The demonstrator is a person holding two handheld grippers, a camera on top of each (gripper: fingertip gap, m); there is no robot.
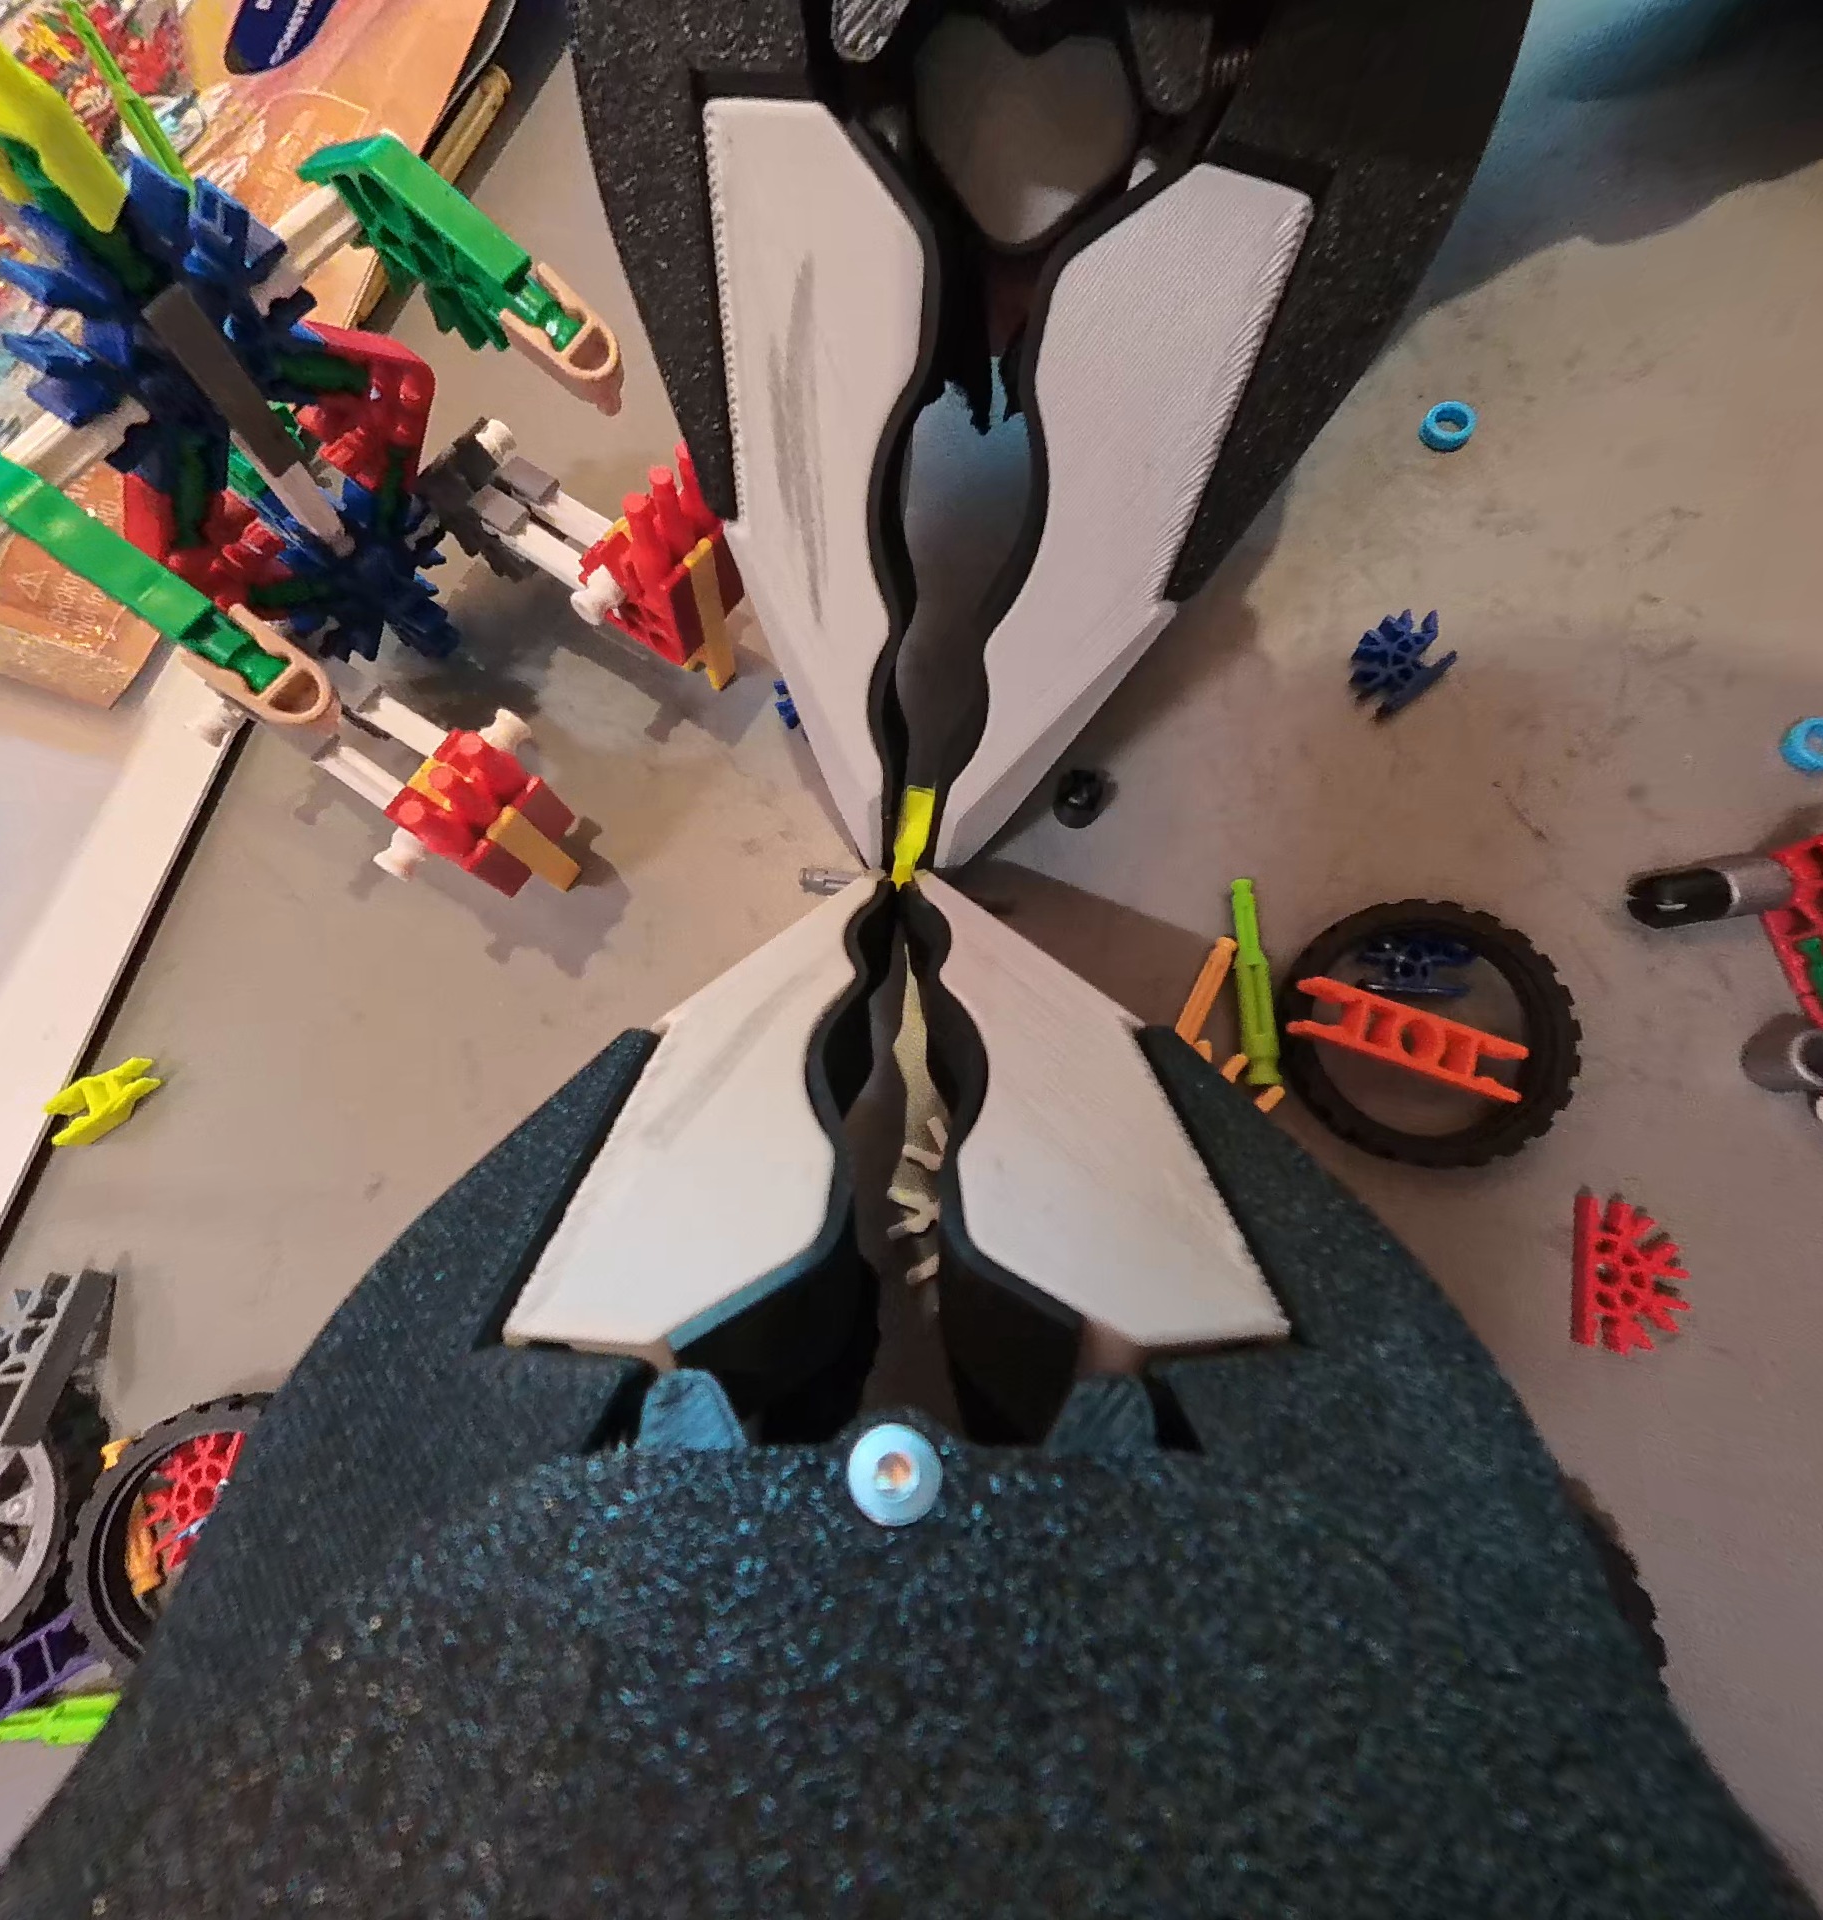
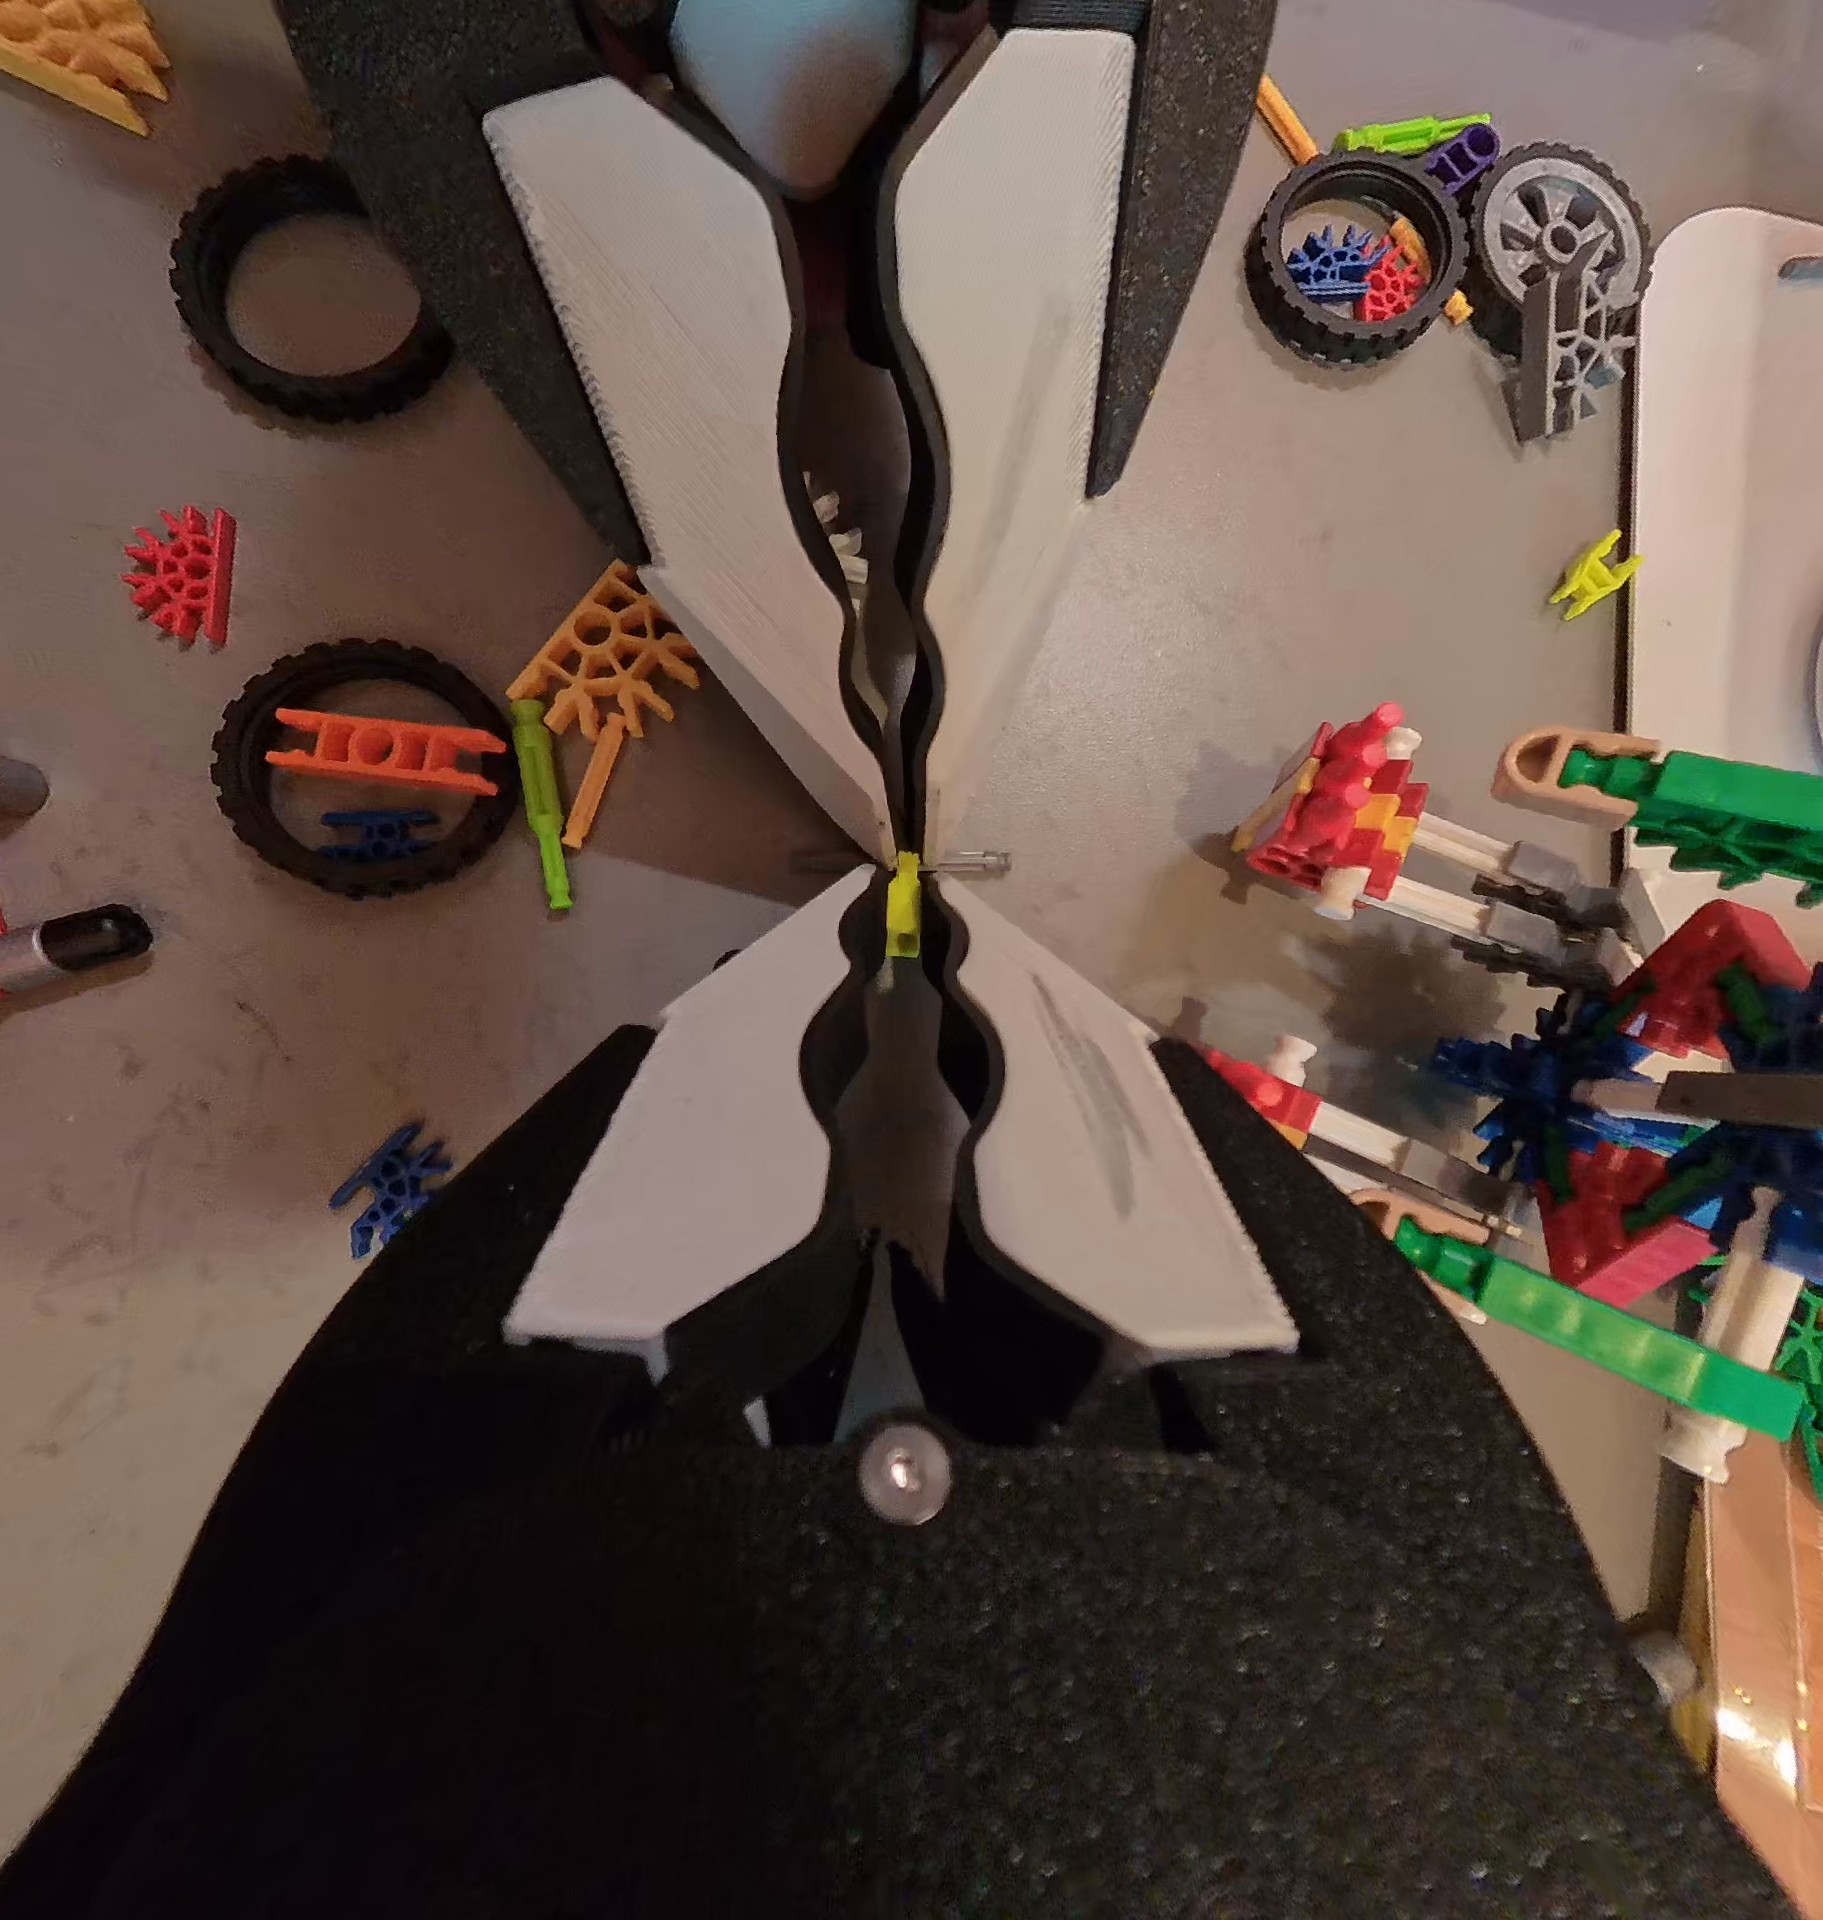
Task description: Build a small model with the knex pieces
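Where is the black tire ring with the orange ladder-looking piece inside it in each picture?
Left wrist view: the black tire ring lies on the grey table at right of centre, right of the left hand-held gripper.
Right wrist view: the same ring lies at left, left of the right hand-held gripper.
Shared landmark: the lime green rod beside it.

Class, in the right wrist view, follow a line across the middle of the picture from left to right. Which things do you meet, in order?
Red toothed piece → tyre with the orange piece inside → green rod → yellow piece pinched between the two grippers' tips → red block cluster → green beam.
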